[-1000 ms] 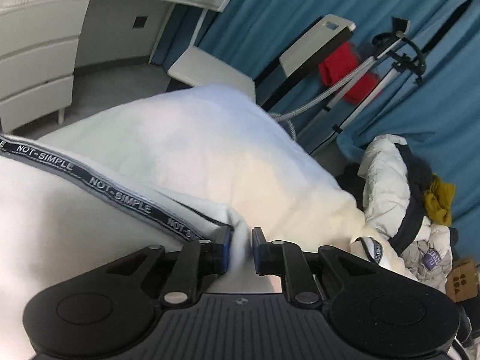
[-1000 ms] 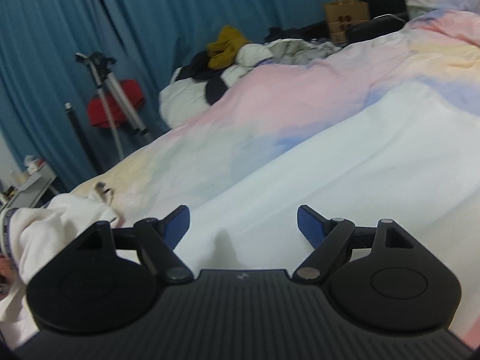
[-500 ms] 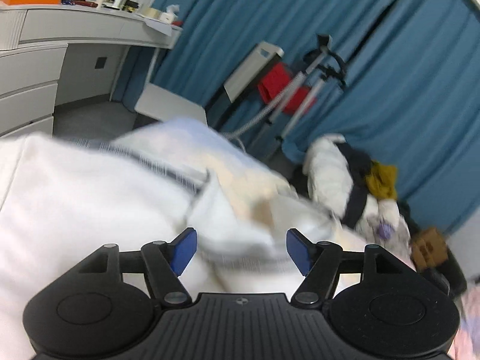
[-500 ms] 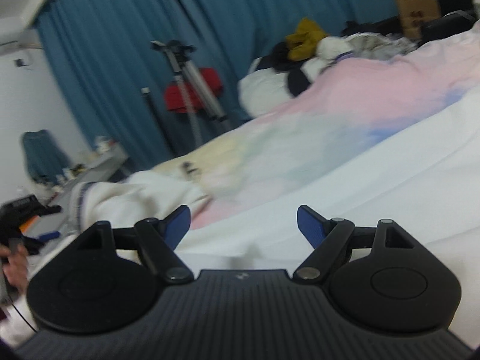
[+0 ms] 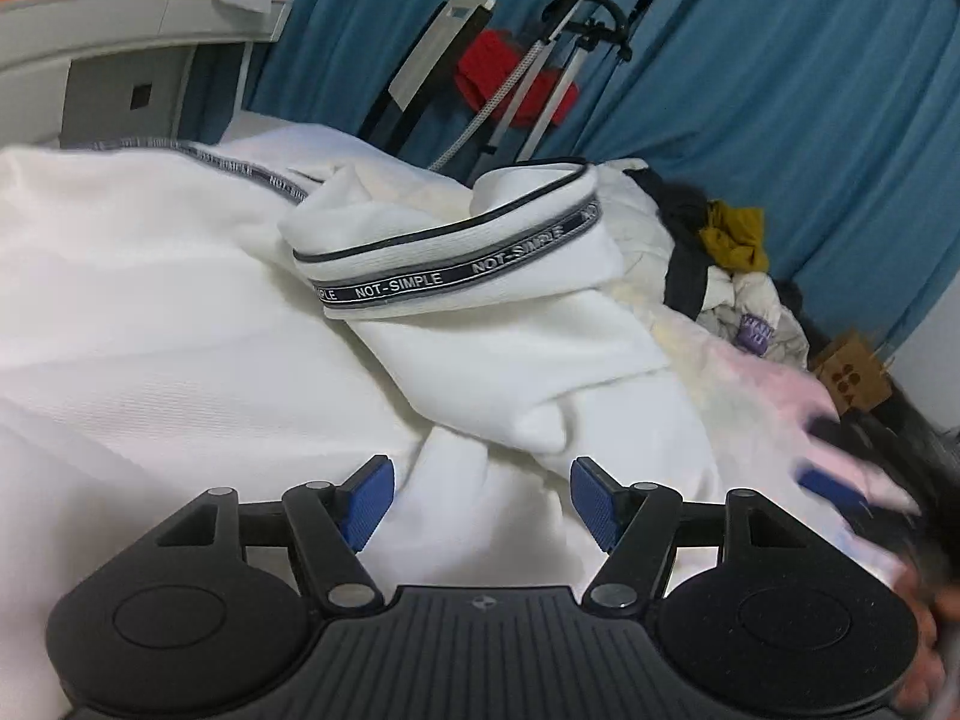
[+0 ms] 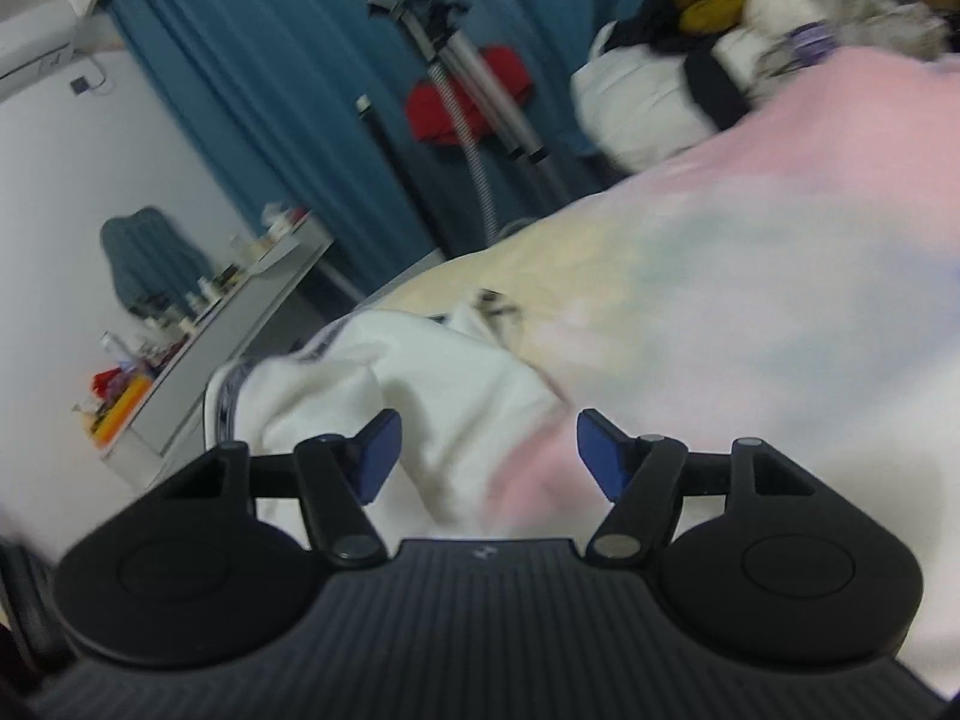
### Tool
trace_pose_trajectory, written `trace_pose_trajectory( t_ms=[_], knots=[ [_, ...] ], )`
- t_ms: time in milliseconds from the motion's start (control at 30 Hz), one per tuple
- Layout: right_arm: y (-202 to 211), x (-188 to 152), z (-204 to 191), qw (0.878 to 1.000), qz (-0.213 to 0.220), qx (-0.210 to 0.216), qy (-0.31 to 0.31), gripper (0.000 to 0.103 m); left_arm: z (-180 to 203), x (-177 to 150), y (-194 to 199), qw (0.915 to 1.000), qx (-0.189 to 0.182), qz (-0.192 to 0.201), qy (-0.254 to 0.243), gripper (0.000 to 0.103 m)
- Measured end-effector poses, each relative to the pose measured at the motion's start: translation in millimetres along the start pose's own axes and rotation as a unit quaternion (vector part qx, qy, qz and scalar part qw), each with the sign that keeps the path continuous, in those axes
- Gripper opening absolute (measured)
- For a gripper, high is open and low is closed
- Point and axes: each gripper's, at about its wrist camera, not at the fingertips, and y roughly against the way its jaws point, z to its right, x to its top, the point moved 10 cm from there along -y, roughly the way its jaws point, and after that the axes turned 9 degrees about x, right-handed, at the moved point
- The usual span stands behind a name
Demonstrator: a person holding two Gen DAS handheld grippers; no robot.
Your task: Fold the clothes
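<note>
Left gripper [image 5: 483, 495]: jaws spread wide, nothing between the blue pads, hanging low over the white garment [image 5: 180, 312]. A second ago, pinched shut on the cloth beside the lettered trim; half a second ago, already parted. So a release, and the flap now lying dropped across the body of the garment, its NOT-SIMPLE band [image 5: 456, 276] draped over the top of the heap. Looks like one fold laid, though loosely: flap bunched and rumpled, not flat, probably needing a smoothing or a fresh grip at an edge.

Further right in the left view: pile of other clothes [image 5: 720, 264] against the blue curtain [image 5: 810, 90], well apart from the garment; then, at the right edge, a blurred blue pad and dark shape, apparently the right gripper, too smeared to read.

Right gripper [image 6: 489, 453]: jaws likewise wide apart and empty, as in both earlier views, but now swung toward the garment, just short of its near folds.

Given by the left view only: the band's lettering, the lie of the flap. Given by the right view only: the garment's end [image 6: 384, 396] resting on the pastel bedcover [image 6: 750, 300], a small dark detail just beyond it, too blurred to name, and the cluttered desk [image 6: 228, 324] at far left.
</note>
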Motion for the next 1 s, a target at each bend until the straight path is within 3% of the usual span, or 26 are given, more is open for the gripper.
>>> trace_pose_trajectory(
  t_ms=[100, 200, 267, 300, 333, 400, 533, 633, 733, 833, 1000],
  knots=[
    [-63.0, 24.3, -2.9, 1.0, -0.016, -0.002, -0.002, 0.064, -5.8, 1.5, -13.2, 0.9996, -0.021, 0.015, 0.012, 0.067],
    [-104.4, 29.2, 6.3, 0.999, -0.039, -0.033, -0.002, 0.057, -8.9, 0.9, -22.8, 0.9986, -0.045, 0.016, 0.022, 0.067],
    [-129.8, 30.8, 13.5, 0.997, -0.054, -0.056, -0.002, 0.047, -8.7, -0.2, -26.7, 0.9981, -0.055, 0.019, 0.019, 0.067],
    [-142.4, 31.6, 17.1, 0.996, -0.062, -0.068, -0.002, 0.036, -9.1, -0.4, -27.9, 0.9977, -0.062, 0.02, 0.018, 0.067],
    [-154.8, 32.5, 20.6, 0.994, -0.07, -0.079, -0.001, 0.016, -9.7, -0.6, -28.9, 0.9975, -0.065, 0.021, 0.018, 0.067],
    [-169.1, 34.8, 24.5, 0.992, -0.075, -0.1, 0.006, 0.01, -11.5, -0.5, -30.6, 0.9971, -0.07, 0.021, 0.02, 0.066],
    [-126.6, 58.8, 8.5, 0.992, -0.007, -0.117, 0.046, 0.008, -13.3, 1.6, -26.2, 0.9965, -0.075, 0.023, 0.03, 0.066],
    [-69.8, 91.4, -1.2, 0.983, 0.056, -0.148, 0.088, 0.007, -10.7, 2.3, -19.7, 0.9964, -0.075, 0.027, 0.027, 0.066],
    [-2.5, 138.9, -4.0, 0.967, 0.139, -0.179, 0.117, 0.007, -2.5, 3.2, -9.6, 0.996, -0.08, 0.035, 0.016, 0.066],
    [55.6, 186.9, 7.2, 0.943, 0.188, -0.238, 0.136, 0.007, 4.7, 4.1, -1.6, 0.9956, -0.082, 0.045, 0.005, 0.066],
    [95.4, 244.4, 79.8, 0.919, 0.159, -0.344, 0.109, 0.008, 9.4, -2.8, -2.0, 0.996, -0.074, 0.049, -0.013, 0.066]
  ],
)
